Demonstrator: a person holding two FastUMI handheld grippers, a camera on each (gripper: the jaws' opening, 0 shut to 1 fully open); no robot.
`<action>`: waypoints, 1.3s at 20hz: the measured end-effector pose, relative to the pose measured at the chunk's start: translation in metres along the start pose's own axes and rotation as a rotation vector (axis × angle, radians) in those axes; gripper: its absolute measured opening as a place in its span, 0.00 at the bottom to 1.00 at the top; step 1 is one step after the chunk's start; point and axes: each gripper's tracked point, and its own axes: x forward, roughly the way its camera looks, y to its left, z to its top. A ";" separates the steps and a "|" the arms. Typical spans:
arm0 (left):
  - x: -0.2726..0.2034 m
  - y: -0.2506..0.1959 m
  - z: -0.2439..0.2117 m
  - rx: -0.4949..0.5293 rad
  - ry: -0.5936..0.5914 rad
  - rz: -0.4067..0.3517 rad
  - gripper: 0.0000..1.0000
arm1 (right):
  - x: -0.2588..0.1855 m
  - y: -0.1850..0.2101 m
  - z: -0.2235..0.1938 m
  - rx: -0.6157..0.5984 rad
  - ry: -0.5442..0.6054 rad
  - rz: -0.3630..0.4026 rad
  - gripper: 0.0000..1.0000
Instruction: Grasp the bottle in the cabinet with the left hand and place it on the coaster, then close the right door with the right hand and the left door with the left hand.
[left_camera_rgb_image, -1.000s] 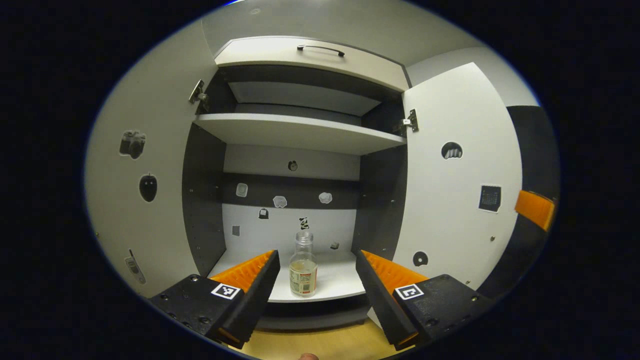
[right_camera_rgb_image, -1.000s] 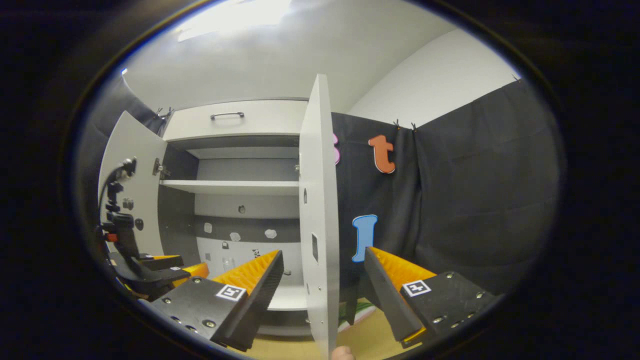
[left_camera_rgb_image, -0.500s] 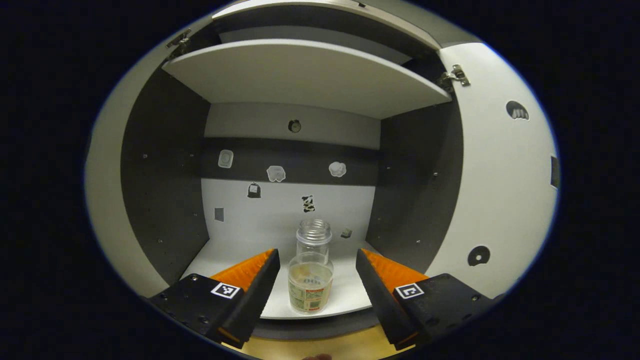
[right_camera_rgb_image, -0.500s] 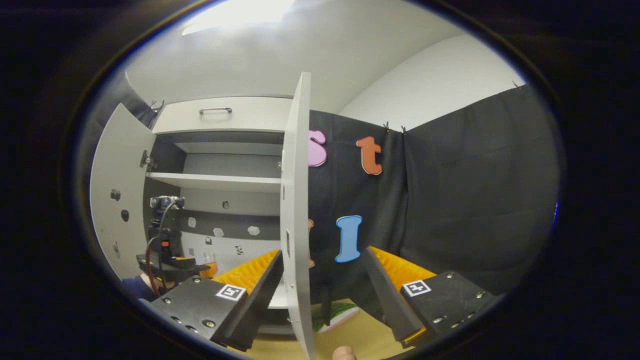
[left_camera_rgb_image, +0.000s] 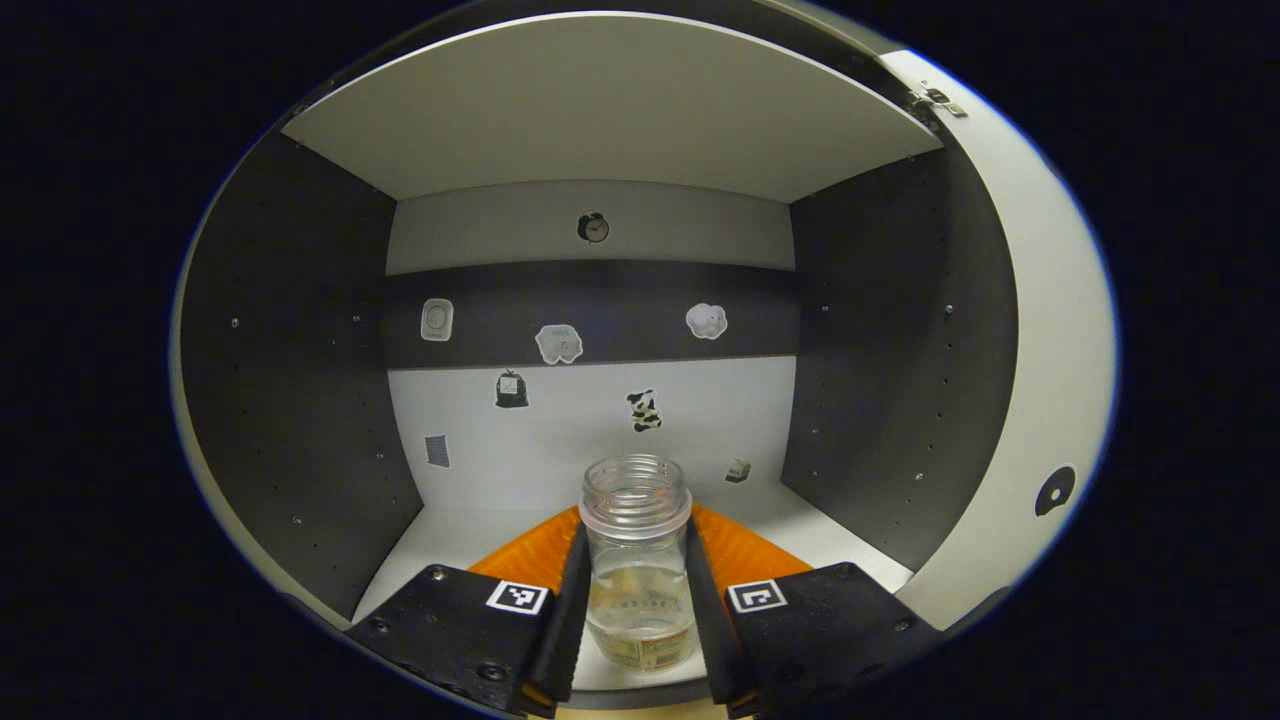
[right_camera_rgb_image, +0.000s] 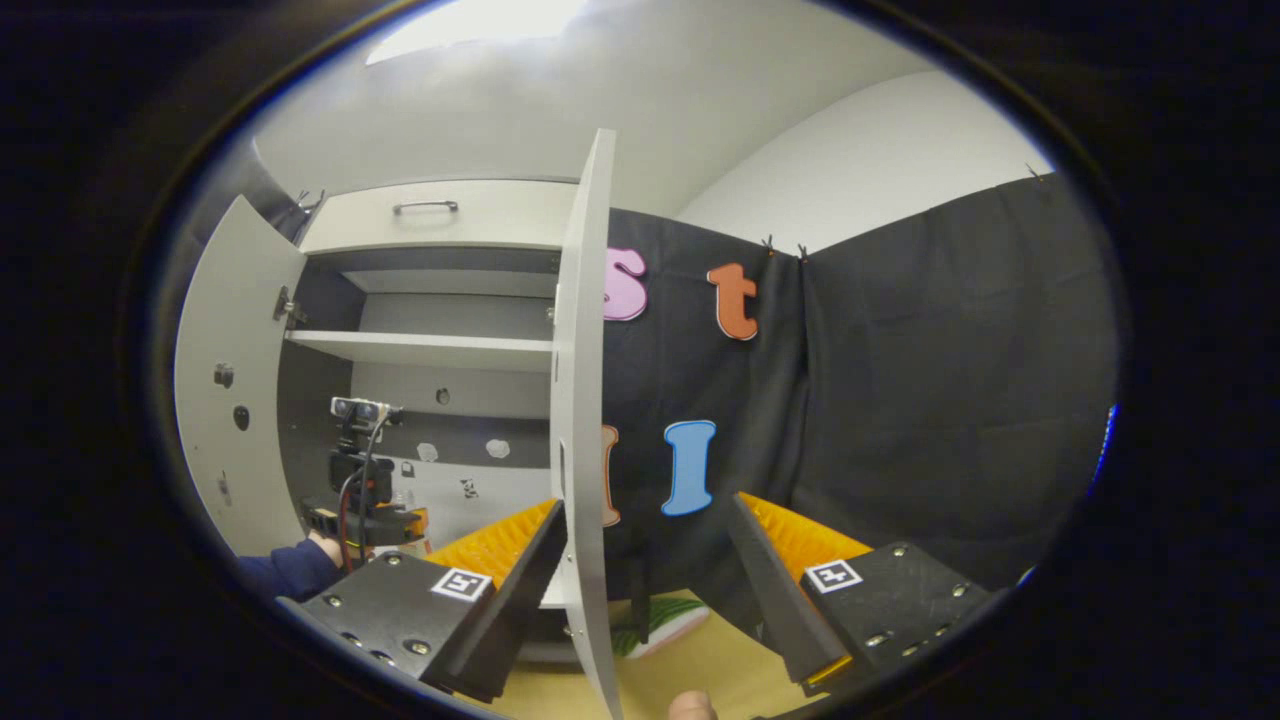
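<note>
Inside the cabinet (left_camera_rgb_image: 300, 330), the left gripper (left_camera_rgb_image: 637, 610) clamps both fingers on the upright bottle (left_camera_rgb_image: 637, 570) while the right gripper (right_camera_rgb_image: 645, 590) hangs open astride the right door (right_camera_rgb_image: 580, 400).

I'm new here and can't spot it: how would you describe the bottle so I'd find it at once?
Look into the open cabinet, on its white bottom shelf near the front edge. The bottle stands upright between the left gripper's jaws: clear, capless, labelled low down, the shelf's one loose object.
</note>
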 end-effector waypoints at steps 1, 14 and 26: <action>-0.002 -0.001 0.001 -0.005 -0.001 -0.012 0.49 | -0.001 -0.001 0.000 0.003 0.001 -0.006 0.98; -0.139 -0.057 -0.021 -0.031 -0.025 -0.263 0.45 | -0.015 -0.017 -0.003 -0.005 0.029 -0.068 0.98; -0.211 -0.092 -0.192 -0.061 0.087 -0.344 0.50 | -0.022 -0.024 -0.004 -0.014 0.028 -0.083 0.98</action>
